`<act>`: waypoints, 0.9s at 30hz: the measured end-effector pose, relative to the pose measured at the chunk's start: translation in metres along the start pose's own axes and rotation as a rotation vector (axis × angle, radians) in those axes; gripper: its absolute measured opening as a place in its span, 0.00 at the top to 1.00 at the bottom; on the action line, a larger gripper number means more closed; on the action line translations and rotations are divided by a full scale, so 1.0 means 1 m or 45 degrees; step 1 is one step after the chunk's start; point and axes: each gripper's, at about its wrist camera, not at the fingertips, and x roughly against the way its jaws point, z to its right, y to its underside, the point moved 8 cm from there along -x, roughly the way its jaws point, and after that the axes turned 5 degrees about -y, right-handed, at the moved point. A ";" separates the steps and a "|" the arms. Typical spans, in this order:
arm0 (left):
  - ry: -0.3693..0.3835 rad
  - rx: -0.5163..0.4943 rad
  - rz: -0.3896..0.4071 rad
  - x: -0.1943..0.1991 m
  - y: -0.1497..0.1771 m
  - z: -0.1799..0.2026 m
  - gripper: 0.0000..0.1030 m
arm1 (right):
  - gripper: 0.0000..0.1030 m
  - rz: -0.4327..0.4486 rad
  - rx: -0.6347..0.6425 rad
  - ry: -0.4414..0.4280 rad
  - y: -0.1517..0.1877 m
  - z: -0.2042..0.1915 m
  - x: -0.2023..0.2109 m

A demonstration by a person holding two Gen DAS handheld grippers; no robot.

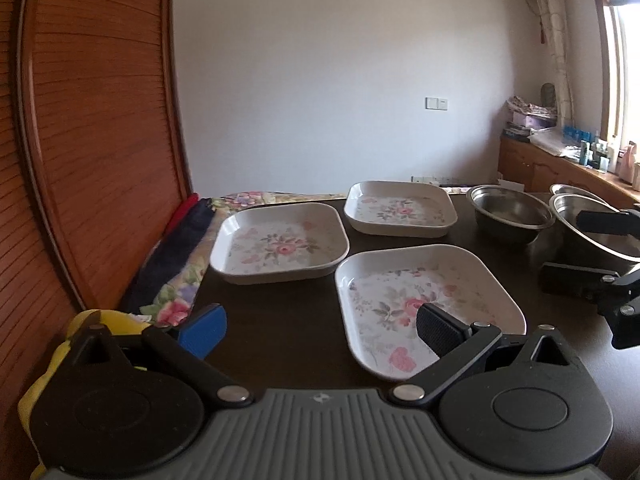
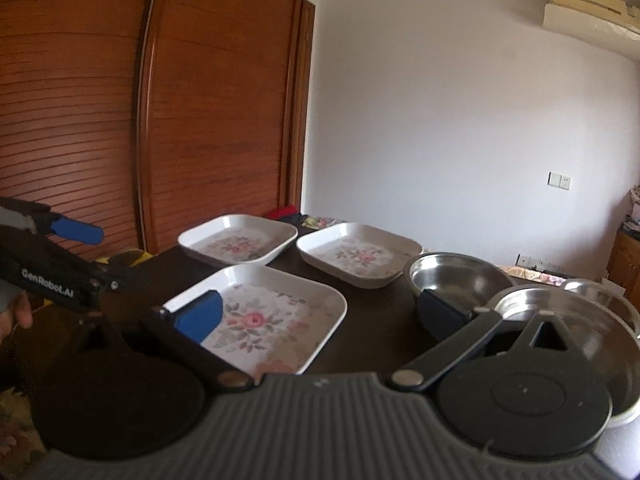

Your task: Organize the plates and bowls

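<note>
Left wrist view: three floral square plates lie singly on the dark table (image 1: 280, 332), one at lower centre (image 1: 424, 300), one at centre left (image 1: 280, 242), one behind at centre (image 1: 400, 208); none is stacked. Steel bowls occupy the right of the frame, one standing alone (image 1: 510, 212), the others (image 1: 592, 220) crowded together at the edge, so whether they are nested cannot be told. The left gripper (image 1: 320, 324) is spread wide and empty over the near plate. Right wrist view: the right gripper (image 2: 320, 312) is likewise spread and empty, between near plate and bowls. Judged progress: sorting barely begun; stacking plates and nesting bowls remains.
</note>
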 end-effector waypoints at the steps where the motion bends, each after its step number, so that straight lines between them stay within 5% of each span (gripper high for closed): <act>1: 0.006 0.001 -0.001 -0.004 -0.001 0.000 0.00 | 0.00 -0.009 -0.008 -0.012 0.000 0.001 -0.003; 16: 0.088 0.040 -0.078 -0.045 -0.006 -0.010 0.29 | 0.04 -0.163 -0.020 -0.133 0.000 0.009 -0.044; 27: 0.064 0.013 -0.110 -0.064 -0.004 -0.013 0.39 | 0.12 -0.236 -0.007 -0.157 0.005 0.012 -0.062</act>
